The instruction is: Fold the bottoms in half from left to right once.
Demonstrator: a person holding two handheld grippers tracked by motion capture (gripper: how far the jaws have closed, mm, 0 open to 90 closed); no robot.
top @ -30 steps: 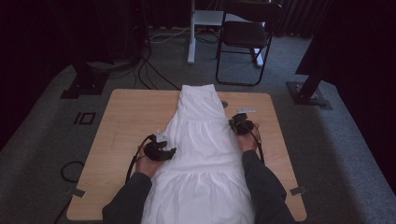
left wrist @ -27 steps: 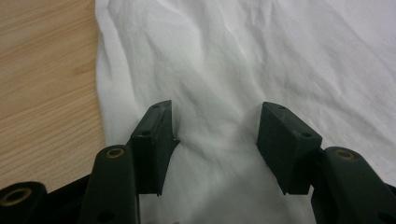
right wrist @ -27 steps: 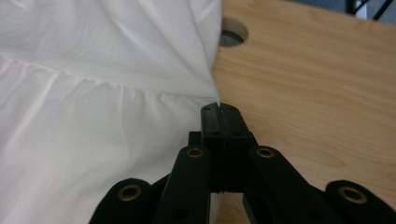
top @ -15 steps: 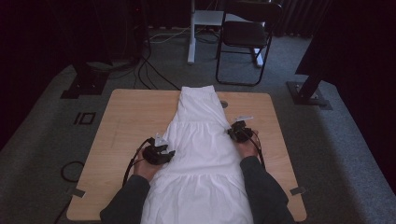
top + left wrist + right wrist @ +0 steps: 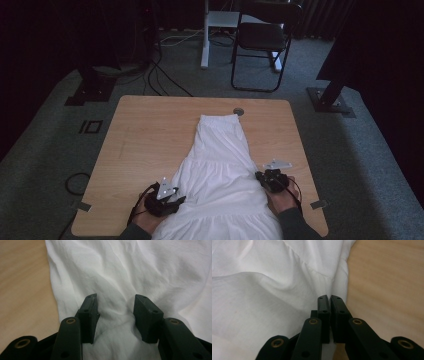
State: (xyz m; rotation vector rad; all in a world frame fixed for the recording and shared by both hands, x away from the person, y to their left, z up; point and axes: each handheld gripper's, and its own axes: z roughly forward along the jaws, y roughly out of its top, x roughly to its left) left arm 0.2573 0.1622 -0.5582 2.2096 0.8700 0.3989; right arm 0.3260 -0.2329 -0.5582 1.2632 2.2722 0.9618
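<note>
A white tiered garment (image 5: 220,150) lies lengthwise on the wooden table (image 5: 145,135), its narrow end away from me and its wide hem at the near edge. My left gripper (image 5: 178,200) holds the garment's left side near the front. Its jaws, which have just been closing, stand partly apart with a bunched fold of white cloth (image 5: 117,277) pinched between the pads, as the left gripper (image 5: 116,312) view shows. My right gripper (image 5: 262,178) sits at the garment's right edge. The right gripper (image 5: 330,305) is nearly shut, with the thin cloth edge (image 5: 287,290) between its jaws.
A round cable hole (image 5: 238,111) sits in the table just beyond the garment's narrow end. Bare wood lies on both sides of the cloth. Past the table stand a black folding chair (image 5: 262,37), floor cables (image 5: 160,75) and dark stand bases (image 5: 330,102).
Both hands have drawn back toward the near edge of the table, and the garment has slid with them. Its narrow end has come away from the far edge.
</note>
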